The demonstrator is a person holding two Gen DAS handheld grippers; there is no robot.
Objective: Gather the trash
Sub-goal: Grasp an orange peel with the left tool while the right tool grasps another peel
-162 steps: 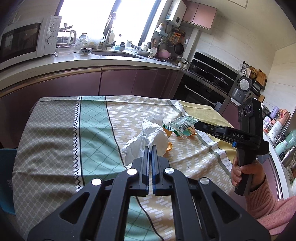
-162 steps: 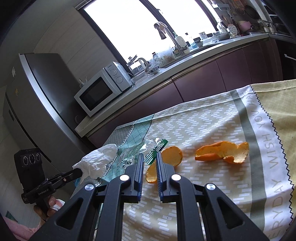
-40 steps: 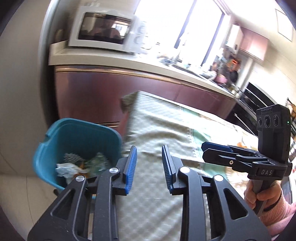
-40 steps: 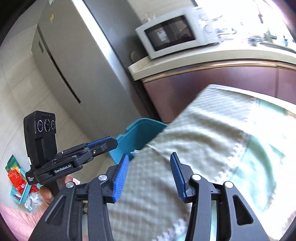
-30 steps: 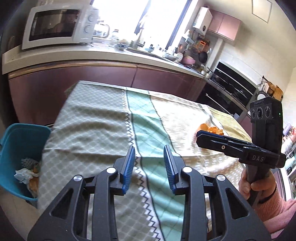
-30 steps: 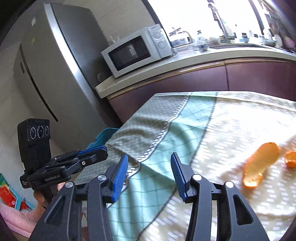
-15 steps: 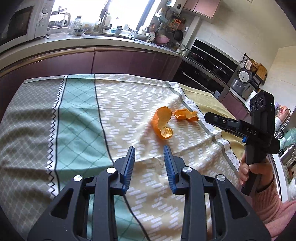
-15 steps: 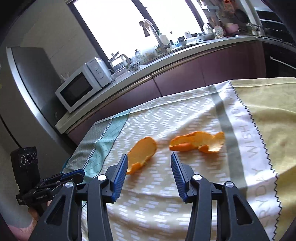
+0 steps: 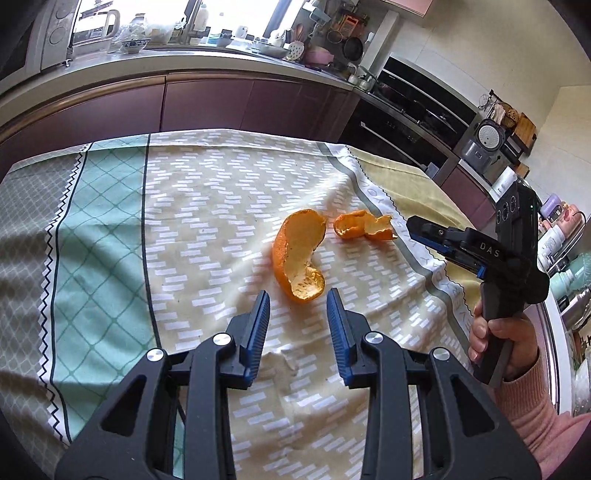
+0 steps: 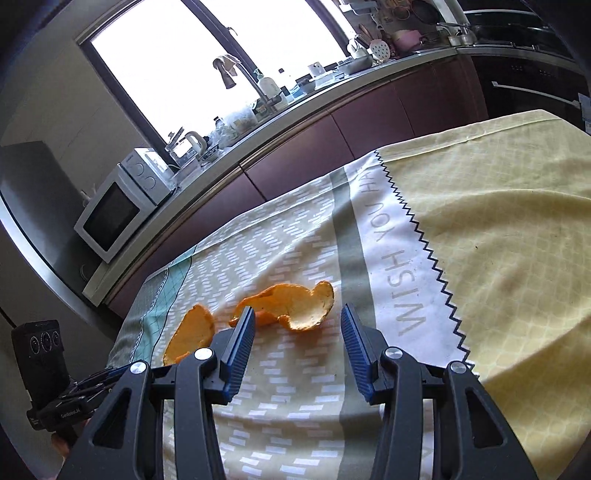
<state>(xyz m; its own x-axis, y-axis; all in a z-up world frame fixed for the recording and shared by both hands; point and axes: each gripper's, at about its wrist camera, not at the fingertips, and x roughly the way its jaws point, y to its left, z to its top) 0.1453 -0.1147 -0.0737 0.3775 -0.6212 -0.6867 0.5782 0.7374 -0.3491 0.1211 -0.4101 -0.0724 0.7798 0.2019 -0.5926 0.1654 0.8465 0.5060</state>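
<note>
**Two orange peels on the tablecloth, both grippers open and empty**

Surroundings, left to right in the left wrist view: a microwave (image 9: 33, 37) and a kettle (image 9: 94, 27) on the counter (image 9: 221, 61), then the oven (image 9: 417, 110) and a rice cooker (image 9: 484, 142). Nothing lies between either gripper and the peels.

The patterned tablecloth (image 9: 110, 229) carries both task items. The large peel (image 9: 299, 258) lies just ahead of the left gripper (image 9: 298, 317), whose jaws stand apart with nothing between them. Its long axis runs away from the gripper, curved, pale inner side up. The small peel (image 9: 364, 229) lies just beside it to the right, long axis crosswise.

The right gripper (image 10: 297, 339) is also open and empty, with the small peel (image 10: 291, 306) just past its fingertips.

View differences: only the left wrist view shows the person's hand (image 9: 498, 343) and pink sleeve (image 9: 532, 417). Only the right wrist view shows the faucet (image 10: 236, 74), the window (image 10: 221, 55) and the tablecloth's yellow section (image 10: 498, 258).
</note>
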